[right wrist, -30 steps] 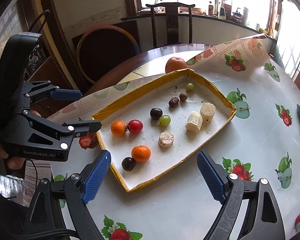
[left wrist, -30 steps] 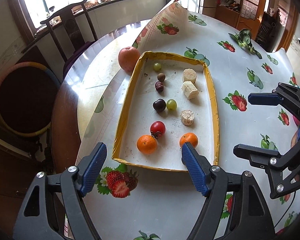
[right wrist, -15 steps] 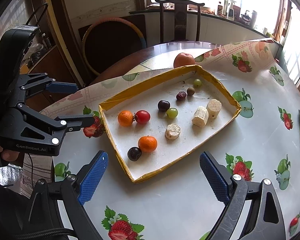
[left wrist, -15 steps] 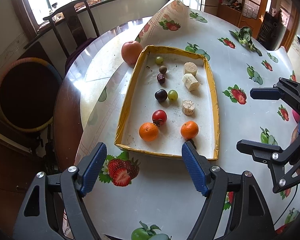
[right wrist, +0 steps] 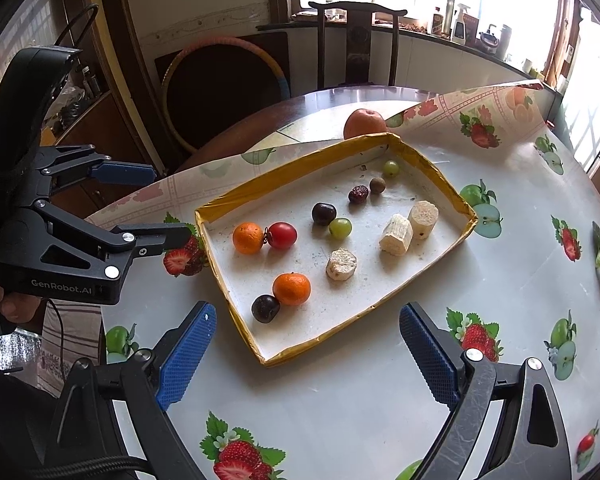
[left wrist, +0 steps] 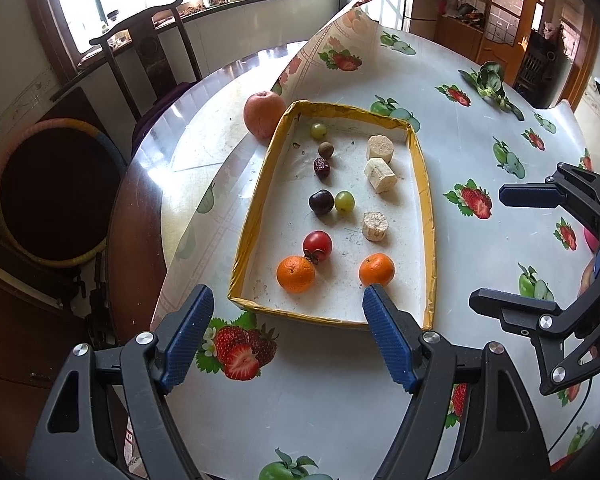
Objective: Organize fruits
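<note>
1. Far left, beyond the counter (left wrist: 340, 420): a hoop (left wrist: 56, 192) propped upright, a wooden chair (left wrist: 152, 52) next to it
2. Left gripper (left wrist: 288, 332) low over the near counter edge, jaws released, nothing between them, a printed strawberry on the cloth showing in the gap
3. An apple (left wrist: 263, 114) on the bare counter, touching the tray's far left corner from outside
4. Yellow-rimmed tray (left wrist: 252, 216) in the middle: two oranges (left wrist: 296, 274) nearest, a tomato (left wrist: 317, 243) touching the left one, a dark plum (right wrist: 265, 308) against the right one
5. Further in: a dark cherry (left wrist: 321, 202) beside a green grape (left wrist: 344, 201), then a date (left wrist: 322, 168), a small brown fruit (left wrist: 325, 149), another grape (left wrist: 318, 131)
6. Three pale banana chunks (left wrist: 380, 174) down the tray's right side, apart from each other
7. Right gripper (right wrist: 304, 344) right of the tray, jaws spread wide, empty
</note>
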`<action>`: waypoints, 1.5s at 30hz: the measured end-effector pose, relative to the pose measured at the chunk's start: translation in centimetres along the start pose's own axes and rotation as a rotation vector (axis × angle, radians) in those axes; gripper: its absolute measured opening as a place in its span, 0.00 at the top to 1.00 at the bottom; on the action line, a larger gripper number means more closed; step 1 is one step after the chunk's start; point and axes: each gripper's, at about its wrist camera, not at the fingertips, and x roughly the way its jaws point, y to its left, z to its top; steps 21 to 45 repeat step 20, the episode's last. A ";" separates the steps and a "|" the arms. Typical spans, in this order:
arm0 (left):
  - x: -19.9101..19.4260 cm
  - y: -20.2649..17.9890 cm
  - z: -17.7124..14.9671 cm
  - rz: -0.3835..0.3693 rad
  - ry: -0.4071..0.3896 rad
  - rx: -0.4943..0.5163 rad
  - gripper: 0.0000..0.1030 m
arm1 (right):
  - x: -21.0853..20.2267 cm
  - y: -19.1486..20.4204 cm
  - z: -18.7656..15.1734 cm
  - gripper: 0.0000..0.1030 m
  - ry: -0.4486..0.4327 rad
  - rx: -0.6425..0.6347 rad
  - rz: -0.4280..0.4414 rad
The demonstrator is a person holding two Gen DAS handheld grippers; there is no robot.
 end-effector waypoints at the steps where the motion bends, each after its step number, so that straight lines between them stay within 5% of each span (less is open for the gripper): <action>1: -0.1 -0.1 0.0 0.002 -0.003 0.004 0.25 | 0.0 0.0 0.0 0.09 0.000 0.000 0.000; 45: -0.3 -0.6 0.0 -0.009 0.002 0.014 0.25 | 0.2 0.1 -0.4 0.09 0.006 0.005 0.009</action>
